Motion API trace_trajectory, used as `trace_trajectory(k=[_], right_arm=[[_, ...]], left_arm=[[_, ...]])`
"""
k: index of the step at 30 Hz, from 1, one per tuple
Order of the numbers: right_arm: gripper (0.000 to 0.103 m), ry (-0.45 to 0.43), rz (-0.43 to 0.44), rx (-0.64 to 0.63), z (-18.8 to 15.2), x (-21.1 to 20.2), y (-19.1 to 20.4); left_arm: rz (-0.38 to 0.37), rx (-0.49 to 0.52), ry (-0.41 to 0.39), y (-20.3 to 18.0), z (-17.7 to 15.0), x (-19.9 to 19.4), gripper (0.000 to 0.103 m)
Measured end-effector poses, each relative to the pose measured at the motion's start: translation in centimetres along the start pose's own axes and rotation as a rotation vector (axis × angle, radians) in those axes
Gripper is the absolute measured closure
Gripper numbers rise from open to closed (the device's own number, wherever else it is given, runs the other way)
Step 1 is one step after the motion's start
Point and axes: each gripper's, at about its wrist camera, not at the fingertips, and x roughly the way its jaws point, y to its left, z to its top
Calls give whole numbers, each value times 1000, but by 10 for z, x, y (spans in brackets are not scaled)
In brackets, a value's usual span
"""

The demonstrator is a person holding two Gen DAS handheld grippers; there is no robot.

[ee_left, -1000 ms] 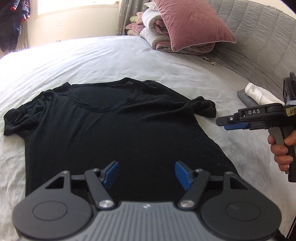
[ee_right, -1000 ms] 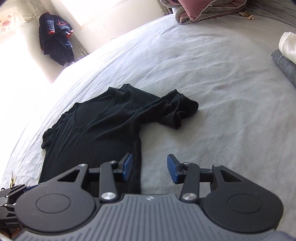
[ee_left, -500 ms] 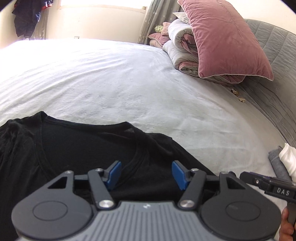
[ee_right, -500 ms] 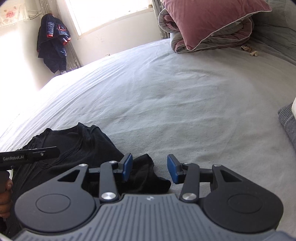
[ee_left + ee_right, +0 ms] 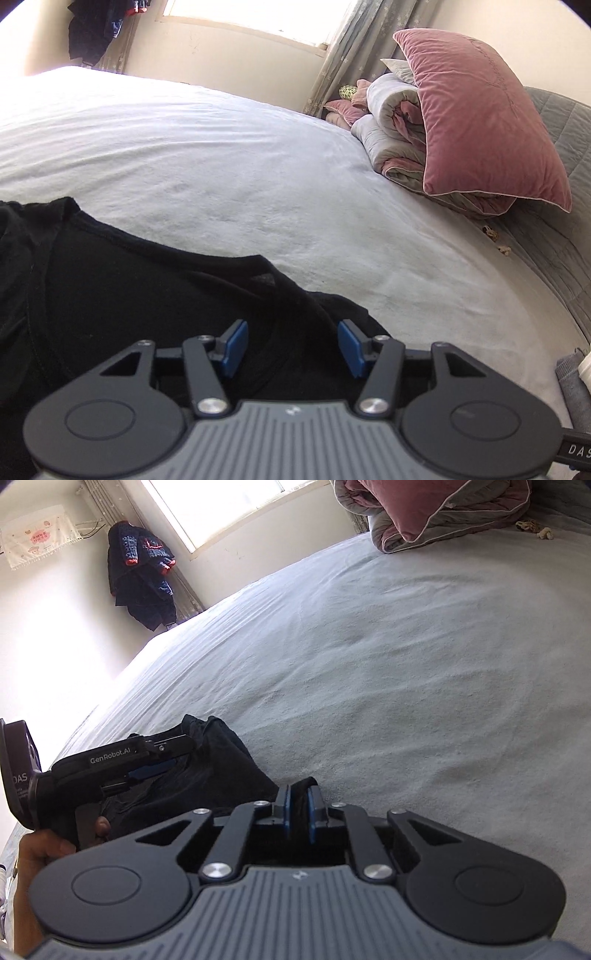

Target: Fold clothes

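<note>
Bed (image 5: 406, 646) bears black T-shirt (image 5: 129, 295) — left tool (image 5: 177, 755) reads "GenRobot.AI".

Non-task stuff only: pale grey bedsheet (image 5: 229, 162) spreads ahead of both claws. Pink velvet pillow (image 5: 480, 118) ahead-right of the left claw, leaning on a rolled grey-pink duvet (image 5: 388, 125). Quilted grey headboard (image 5: 565, 122) behind that. Floral curtain (image 5: 347, 40) and window (image 5: 251, 14) far ahead. Dark jacket (image 5: 142, 572) hangs on the wall far ahead-left of the right claw, white banner (image 5: 40, 539) further left. Small crumpled bits (image 5: 495, 240) on the sheet below the pillow. Folded grey cloth (image 5: 572, 387) at the right edge, beside the left claw.
</note>
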Motion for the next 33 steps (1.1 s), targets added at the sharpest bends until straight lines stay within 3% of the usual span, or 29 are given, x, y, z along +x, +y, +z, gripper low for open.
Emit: trace_trajectory(k=[4, 8, 12, 17, 20, 23, 27, 29, 33], right_arm=[[96, -49, 91, -33, 3, -19, 2], [96, -96, 269, -155, 3, -47, 14], [96, -52, 358, -308, -7, -53, 32], [95, 147, 331, -495, -29, -25, 62], [91, 223, 309, -549, -40, -10, 75], [88, 205, 317, -535, -38, -13, 72], [84, 76, 317, -431, -22, -37, 54], [81, 38, 266, -382, -17, -42, 44], [80, 71, 116, -339, -16, -35, 27]], left_arm=[[-6, -13, 23, 7, 1, 2, 47], [-14, -41, 15, 14, 4, -1, 47], [-7, -46, 14, 15, 4, -2, 47], [-7, -39, 9, 15, 3, -1, 47], [-10, -37, 3, 15, 2, -1, 47], [-10, -37, -5, 16, 2, -2, 47], [-11, -44, -20, 19, 3, -3, 47], [-16, -47, -26, 20, 3, -3, 48], [-26, -59, -32, 23, 4, -1, 48]])
